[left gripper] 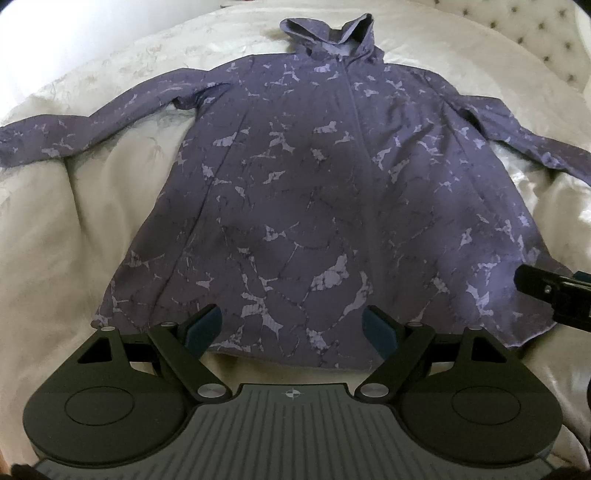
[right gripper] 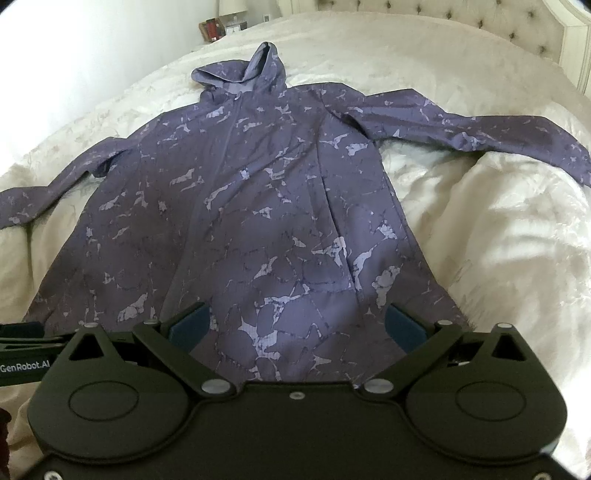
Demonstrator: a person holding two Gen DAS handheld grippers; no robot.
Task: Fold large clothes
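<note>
At the bottom of the left wrist view the left claw stands wide open over the hem, its blue pads gripping nothing. In the right wrist view the right claw is likewise spread wide and empty above the hem. The purple patterned hooded jacket lies flat, front up, across the cream bed cover, sleeves stretched to the left and right edges, hood toward the top. A tufted headboard fills the upper right.

Cream quilted bedspread, tufted headboard, cluttered nightstand beside the bed's far corner.
</note>
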